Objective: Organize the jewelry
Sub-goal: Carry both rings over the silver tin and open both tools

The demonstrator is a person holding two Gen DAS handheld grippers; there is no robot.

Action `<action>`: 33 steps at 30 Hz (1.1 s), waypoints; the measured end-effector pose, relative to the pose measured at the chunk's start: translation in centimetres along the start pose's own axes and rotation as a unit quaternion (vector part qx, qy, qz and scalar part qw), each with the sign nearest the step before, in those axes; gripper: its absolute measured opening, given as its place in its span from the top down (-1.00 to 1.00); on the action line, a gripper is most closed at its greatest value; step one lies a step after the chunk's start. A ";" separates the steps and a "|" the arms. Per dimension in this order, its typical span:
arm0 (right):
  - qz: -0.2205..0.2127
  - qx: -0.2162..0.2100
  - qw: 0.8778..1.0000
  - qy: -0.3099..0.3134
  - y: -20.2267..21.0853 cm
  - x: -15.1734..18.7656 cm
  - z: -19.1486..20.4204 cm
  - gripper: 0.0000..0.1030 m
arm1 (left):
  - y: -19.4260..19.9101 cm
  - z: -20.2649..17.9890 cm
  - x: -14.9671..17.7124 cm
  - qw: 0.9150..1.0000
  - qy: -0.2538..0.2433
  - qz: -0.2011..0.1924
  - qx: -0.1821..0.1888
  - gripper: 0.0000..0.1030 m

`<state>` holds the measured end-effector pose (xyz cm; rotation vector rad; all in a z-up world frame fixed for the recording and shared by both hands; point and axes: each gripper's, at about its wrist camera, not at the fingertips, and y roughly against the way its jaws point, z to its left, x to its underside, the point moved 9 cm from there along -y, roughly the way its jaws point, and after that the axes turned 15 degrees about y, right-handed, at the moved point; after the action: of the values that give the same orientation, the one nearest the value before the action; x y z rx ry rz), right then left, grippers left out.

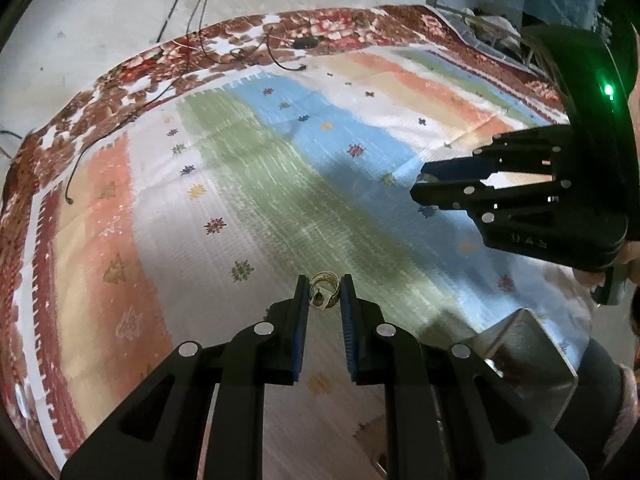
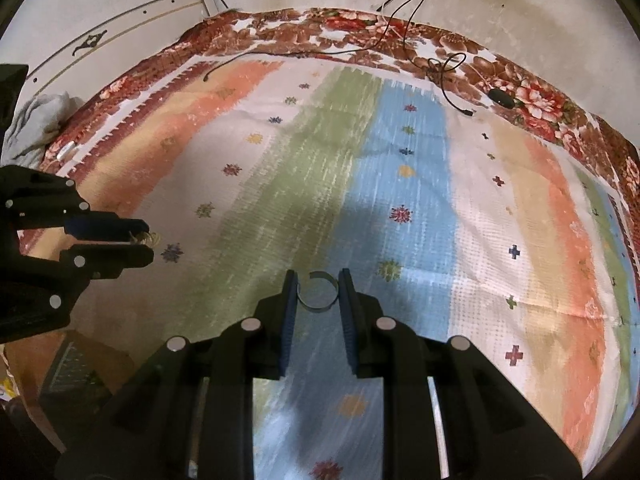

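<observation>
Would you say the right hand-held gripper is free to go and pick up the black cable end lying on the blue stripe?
Probably not yet: the right hand-held gripper is shut on a silver ring. The cable end lies unobstructed on the cloth.

I count two tongs of mine: the left tongs [image 1: 325,294] and the right tongs [image 2: 317,291]. Each pair grips one piece of jewelry: one gold coiled ring [image 1: 324,291] in my left tongs, one plain silver band [image 2: 318,294] in my right, so two pieces in all. One striped cloth [image 2: 400,184] lies over one flowered bedspread [image 2: 360,36]. One small black oval device [image 2: 501,98] sits among a few thin black cables [image 2: 448,68]; I cannot count those exactly. One metal box [image 1: 532,344] stands at my left side.
</observation>
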<state>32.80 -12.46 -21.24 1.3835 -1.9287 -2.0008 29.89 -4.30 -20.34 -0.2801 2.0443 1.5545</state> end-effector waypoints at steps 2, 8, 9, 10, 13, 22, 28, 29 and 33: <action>-0.006 0.000 1.000 -0.001 1.0 -0.1 0.4 0.57 | 0.7 -0.3 0.3 1.000 0.002 0.002 0.001 0.71; -0.019 -0.010 1.000 -0.003 4.1 -0.1 2.2 0.57 | 3.0 -1.5 1.5 1.000 0.010 -0.004 -0.002 0.71; -0.020 -0.012 1.000 -0.001 4.5 -0.1 2.5 0.57 | 3.4 -1.7 1.7 1.000 0.011 -0.006 -0.002 0.71; -0.022 -0.013 1.000 -0.001 5.1 0.1 2.9 0.57 | 3.8 -1.8 2.0 1.000 0.012 -0.007 -0.002 0.71; -0.026 -0.022 0.999 -0.004 6.6 0.5 3.9 0.57 | 5.3 -2.4 2.9 1.000 0.017 -0.011 0.002 0.71; -0.032 -0.042 0.999 0.005 10.6 2.1 7.1 0.57 | 8.4 -4.1 5.9 0.999 0.026 -0.015 0.016 0.71; -0.025 -0.061 0.998 0.002 11.7 3.2 8.4 0.57 | 8.6 -4.9 7.5 0.999 0.033 -0.011 0.022 0.71; -0.021 -0.067 0.998 -0.001 11.6 3.5 8.7 0.57 | 8.5 -5.1 7.8 0.999 0.031 -0.009 0.021 0.71; -0.012 -0.086 0.996 -0.010 10.9 4.4 9.6 0.57 | 7.8 -5.3 8.5 0.999 0.032 -0.002 0.023 0.71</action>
<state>18.64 -9.99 -16.35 1.3548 -1.7089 -2.1405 17.51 -5.48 -17.56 -0.3204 2.1233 1.5125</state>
